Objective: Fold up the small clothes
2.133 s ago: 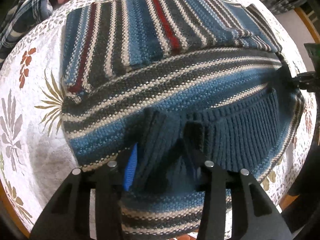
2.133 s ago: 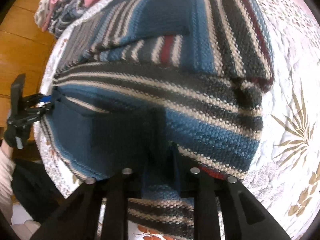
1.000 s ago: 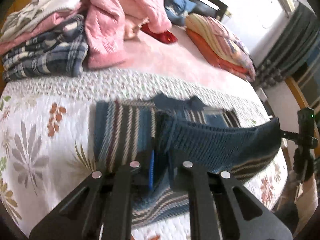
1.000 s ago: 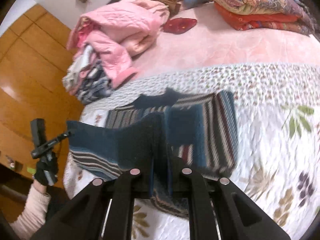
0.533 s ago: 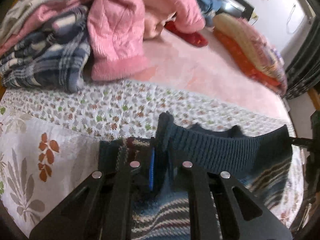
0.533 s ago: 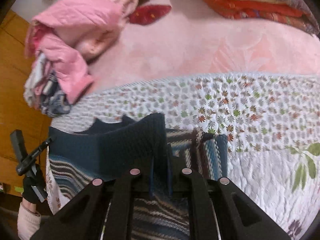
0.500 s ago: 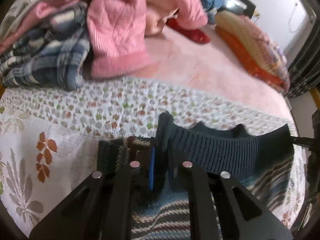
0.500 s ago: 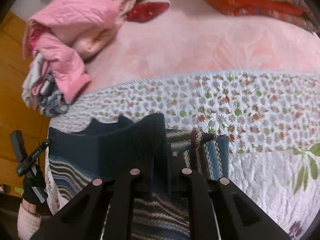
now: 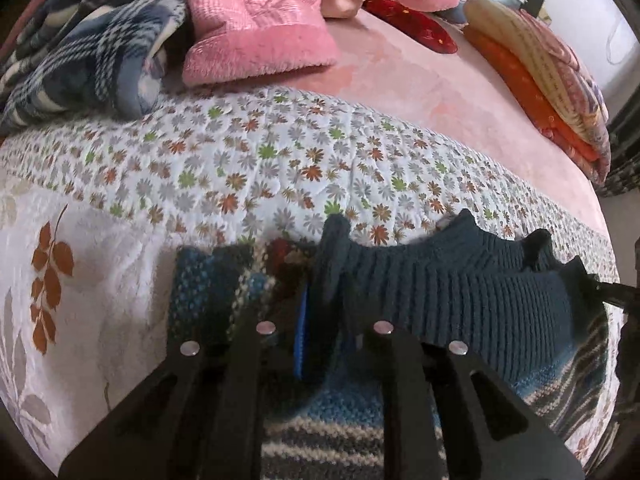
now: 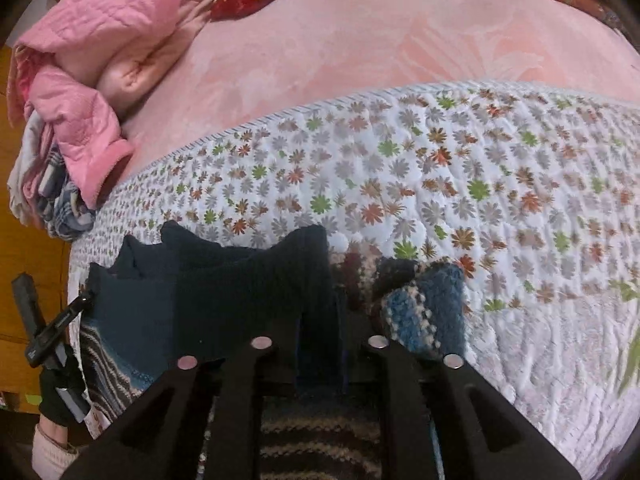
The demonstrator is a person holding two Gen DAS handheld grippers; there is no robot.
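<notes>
A striped knit sweater (image 9: 208, 292) in blue, grey, cream and red lies on the flowered quilt (image 9: 248, 168). Its dark blue ribbed hem (image 9: 460, 296) is stretched between both grippers, carried over the sweater's far edge. My left gripper (image 9: 324, 312) is shut on the hem's left corner. My right gripper (image 10: 318, 320) is shut on the hem (image 10: 224, 292) at its right corner; the striped body (image 10: 420, 308) bunches beside it. Each view also shows the other gripper at the hem's far end, the left gripper (image 10: 48, 340) in the right wrist view.
A pile of pink and plaid clothes (image 9: 248, 20) sits at the back left of the bed. Folded orange and patterned bedding (image 9: 552, 92) lies at the back right on the pink blanket (image 10: 360, 40). A wooden wall (image 10: 24, 264) borders the bed's left side.
Both grippers have lifted the ribbed hem off the near side and carried it forward over the sweater, lowering toward its far edge. The striped body is now mostly covered beneath them.
</notes>
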